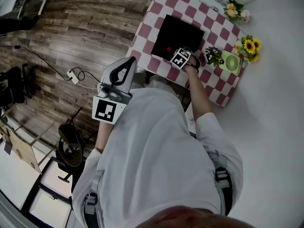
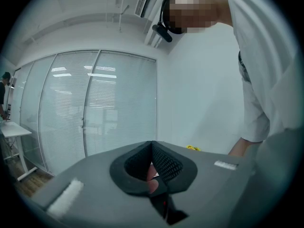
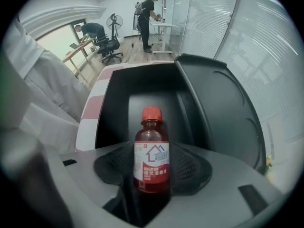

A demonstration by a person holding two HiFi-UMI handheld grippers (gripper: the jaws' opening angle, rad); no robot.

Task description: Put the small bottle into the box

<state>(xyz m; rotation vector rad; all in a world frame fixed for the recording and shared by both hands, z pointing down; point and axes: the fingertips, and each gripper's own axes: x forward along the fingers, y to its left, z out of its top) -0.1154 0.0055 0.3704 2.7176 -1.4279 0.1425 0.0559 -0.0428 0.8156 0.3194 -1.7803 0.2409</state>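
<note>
A small brown bottle with a red cap and a white-and-red label stands upright between the jaws of my right gripper, which is shut on it. Right behind it lies the open black box, its lid raised at the right. In the head view the right gripper hovers over the near right part of the box, and the bottle's red cap shows as a dot. My left gripper is held near the person's body, off the table, pointing up. Its pads meet, with nothing gripped.
The box rests on a red-and-white checked table. Sunflowers, a green round object, a small flower pot and another bouquet crowd the table's right side. A power strip and cable lie on the wood floor.
</note>
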